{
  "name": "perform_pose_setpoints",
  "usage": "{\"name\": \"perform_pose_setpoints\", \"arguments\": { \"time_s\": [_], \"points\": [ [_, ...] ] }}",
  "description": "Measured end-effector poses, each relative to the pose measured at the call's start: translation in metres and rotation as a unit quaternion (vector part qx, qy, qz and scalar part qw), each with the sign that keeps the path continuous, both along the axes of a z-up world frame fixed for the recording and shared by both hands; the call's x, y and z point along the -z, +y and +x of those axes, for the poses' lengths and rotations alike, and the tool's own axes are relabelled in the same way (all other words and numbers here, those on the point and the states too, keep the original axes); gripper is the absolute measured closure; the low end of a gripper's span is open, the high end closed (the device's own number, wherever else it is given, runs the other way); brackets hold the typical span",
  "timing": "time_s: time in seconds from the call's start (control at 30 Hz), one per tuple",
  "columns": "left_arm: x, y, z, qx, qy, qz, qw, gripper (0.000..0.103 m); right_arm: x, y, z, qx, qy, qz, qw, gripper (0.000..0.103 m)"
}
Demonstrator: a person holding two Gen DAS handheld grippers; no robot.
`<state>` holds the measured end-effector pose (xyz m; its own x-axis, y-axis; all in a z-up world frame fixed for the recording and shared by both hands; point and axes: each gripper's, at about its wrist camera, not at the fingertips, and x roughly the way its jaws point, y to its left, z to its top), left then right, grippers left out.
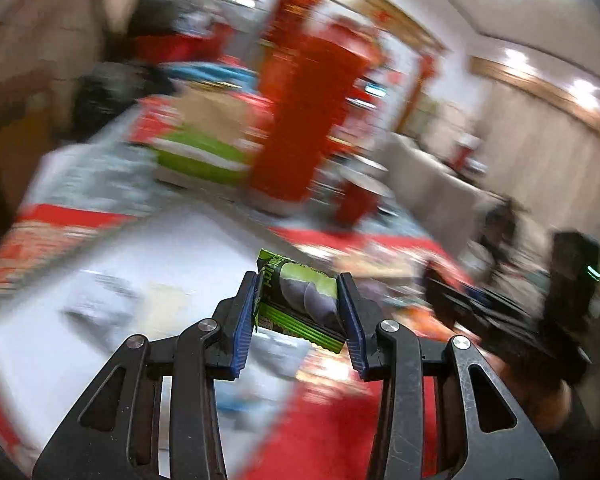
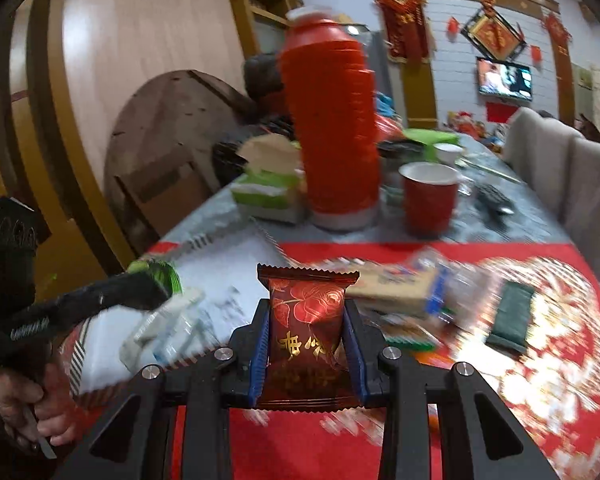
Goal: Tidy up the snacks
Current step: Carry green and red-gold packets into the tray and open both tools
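Your right gripper (image 2: 306, 322) is clamped on a dark red snack packet (image 2: 306, 320) printed with a rose and gold characters; the packet stands upright between the blue pads, its crimped top edge above the fingertips and its lower edge down at the finger bases. Your left gripper (image 1: 298, 300) grips a green snack packet (image 1: 300, 300), pinched sideways between its blue pads, one crimped end poking out past the left fingertip. In the right wrist view that same left gripper comes in from the left of your right fingers, the green packet at its tip, with your left hand (image 2: 24, 412) wrapped around its handle.

Just past the right fingertips, a little to their right, a pile of other snack packets (image 2: 396, 284) lies blurred on a red patterned cloth (image 2: 540, 360). Further right of the fingers a dark green packet (image 2: 512, 316) lies flat on that cloth. To the left of the fingers a white sheet (image 2: 228, 276) covers the table, with pale wrappers (image 2: 168, 328) on it.

Well beyond the fingertips stands a tall red thermos (image 2: 332, 128), upright. A red paper cup (image 2: 430, 196) stands just to its right, and a green tissue box (image 2: 268, 190) sits to its left.

The left wrist view is heavily smeared, so beyond the green packet only the thermos (image 1: 308, 120) and tissue box (image 1: 204, 152) can be made out ahead of the fingers.
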<state>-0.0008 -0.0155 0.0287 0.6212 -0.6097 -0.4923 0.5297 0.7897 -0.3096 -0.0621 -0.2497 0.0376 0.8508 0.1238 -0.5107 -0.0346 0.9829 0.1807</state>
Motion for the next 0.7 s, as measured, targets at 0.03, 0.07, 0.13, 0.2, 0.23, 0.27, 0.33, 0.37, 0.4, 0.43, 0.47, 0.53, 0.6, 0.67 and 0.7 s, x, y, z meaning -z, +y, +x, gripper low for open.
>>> {"name": "perform_pose_setpoints", "arguments": {
  "time_s": [0.03,0.07,0.13,0.2,0.23,0.27,0.33,0.37,0.4,0.43,0.47,0.53,0.6,0.67,0.7],
  "points": [
    [0.002,0.009,0.007,-0.035,0.001,0.011,0.9993,0.064,0.001,0.007,0.008,-0.008,0.001,0.002,1.0,0.07],
    [0.004,0.015,0.013,-0.055,0.006,0.017,0.9983,0.064,0.004,0.018,0.02,-0.024,0.008,0.003,1.0,0.07],
    [0.01,0.021,0.022,-0.084,0.016,0.034,0.9958,0.064,0.009,0.033,0.037,-0.04,0.016,0.0,0.999,0.07],
    [0.016,0.024,0.027,-0.096,0.026,0.041,0.9942,0.064,0.015,0.05,0.056,-0.054,0.025,-0.004,0.998,0.07],
    [0.017,0.024,0.028,-0.099,0.027,0.046,0.9937,0.064,0.018,0.057,0.065,-0.057,0.027,-0.003,0.998,0.07],
    [0.019,0.023,0.028,-0.102,0.025,0.054,0.993,0.064,0.021,0.06,0.069,-0.061,0.028,-0.001,0.998,0.07],
    [0.021,0.02,0.028,-0.105,0.024,0.064,0.9921,0.064,0.023,0.071,0.083,-0.063,0.022,-0.008,0.998,0.07],
    [0.022,0.018,0.026,-0.107,0.023,0.069,0.9917,0.064,0.024,0.074,0.087,-0.063,0.019,-0.012,0.998,0.07],
    [0.024,0.014,0.026,-0.111,0.02,0.078,0.9906,0.064,0.024,0.078,0.092,-0.065,0.017,-0.016,0.998,0.07],
    [0.025,0.013,0.026,-0.112,0.019,0.085,0.9899,0.064,0.025,0.08,0.097,-0.066,0.016,-0.02,0.998,0.07],
    [0.026,0.012,0.027,-0.113,0.019,0.089,0.9895,0.064,0.028,0.082,0.102,-0.062,0.014,-0.024,0.998,0.07],
    [0.028,0.01,0.028,-0.115,0.02,0.096,0.9886,0.064,0.035,0.082,0.106,-0.059,0.017,-0.023,0.998,0.07],
    [0.028,0.01,0.026,-0.118,0.019,0.099,0.9879,0.064,0.042,0.079,0.106,-0.06,0.023,-0.029,0.998,0.07],
    [0.028,0.009,0.026,-0.118,0.015,0.104,0.9874,0.064,0.046,0.077,0.108,-0.064,0.034,-0.024,0.997,0.07],
    [0.028,0.009,0.024,-0.118,0.013,0.107,0.9871,0.064,0.046,0.075,0.108,-0.061,0.032,-0.02,0.997,0.07]
  ]
}}
